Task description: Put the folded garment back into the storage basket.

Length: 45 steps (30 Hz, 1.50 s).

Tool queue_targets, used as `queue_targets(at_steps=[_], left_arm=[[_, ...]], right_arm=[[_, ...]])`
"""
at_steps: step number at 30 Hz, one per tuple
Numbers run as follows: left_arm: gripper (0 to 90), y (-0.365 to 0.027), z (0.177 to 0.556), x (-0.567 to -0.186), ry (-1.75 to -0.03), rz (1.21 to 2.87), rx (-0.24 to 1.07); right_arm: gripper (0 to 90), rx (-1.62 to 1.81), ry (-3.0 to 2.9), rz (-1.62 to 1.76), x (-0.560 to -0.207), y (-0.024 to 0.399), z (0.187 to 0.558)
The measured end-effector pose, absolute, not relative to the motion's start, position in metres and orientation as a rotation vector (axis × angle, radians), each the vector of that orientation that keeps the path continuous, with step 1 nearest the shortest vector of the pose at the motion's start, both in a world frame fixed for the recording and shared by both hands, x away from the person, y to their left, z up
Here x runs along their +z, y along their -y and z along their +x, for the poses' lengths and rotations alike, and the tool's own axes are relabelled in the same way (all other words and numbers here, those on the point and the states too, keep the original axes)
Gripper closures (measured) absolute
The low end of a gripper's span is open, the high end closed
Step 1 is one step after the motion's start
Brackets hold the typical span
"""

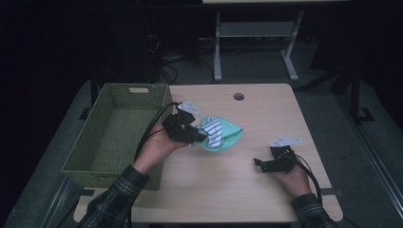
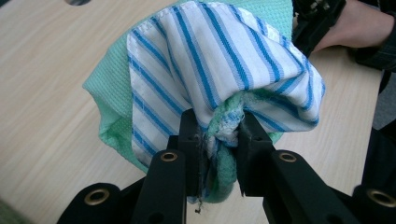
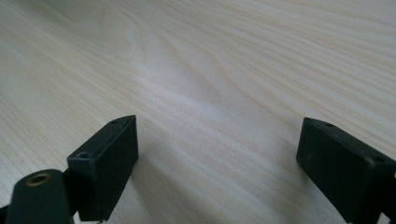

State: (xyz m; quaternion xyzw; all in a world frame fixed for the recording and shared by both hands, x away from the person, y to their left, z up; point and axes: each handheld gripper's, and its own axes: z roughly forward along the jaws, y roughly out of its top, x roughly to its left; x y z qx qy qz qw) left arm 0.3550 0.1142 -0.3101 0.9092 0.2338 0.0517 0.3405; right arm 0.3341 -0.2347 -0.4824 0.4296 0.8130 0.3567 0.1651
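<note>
Cloth bundle: a blue-and-white striped cloth (image 2: 210, 60) wrapped together with a mint-green cloth (image 2: 109, 100), gathered into one bunch; in the high view it sits at the centre of the frame (image 1: 216, 132), just right of the basket, over the table, whether lifted clear of the wood cannot be told.
Left gripper (image 2: 218, 135): jaws closed on the gathered neck of the bundle, both fabrics pinched between the pads; the rest of the cloth balloons above the jaws.
Left hand (image 1: 154, 149): enters from the lower left of the high view, forearm in a plaid sleeve, gripper pointing toward frame right with the basket directly behind it.
Basket: green woven basket (image 1: 114, 168) at centre left of the high view, its interior showing no contents, hanging partly over the table's left edge.
Right gripper (image 3: 217, 154): jaws spread wide with nothing between them, low over bare wood; seen at lower right of the high view (image 1: 266, 164), well apart from the bundle.
Table: light wooden table (image 1: 266, 114) with a round cable hole near its far edge.
Step in hand: judged to be carrying the gripped bundle.
Next move: likely a swing toward frame left over the basket rim, high enough that the hanging folds clear the weave, then a release inside.
</note>
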Motion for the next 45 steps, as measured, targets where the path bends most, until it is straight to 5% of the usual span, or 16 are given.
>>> queue_targets(at_steps=[45], left_arm=[[74.1,-0.234,0.35,-0.281,-0.886,2.273,0.354]], right_arm=[[11.9,1.015,-2.315,1.227,-0.482,0.235,0.334]])
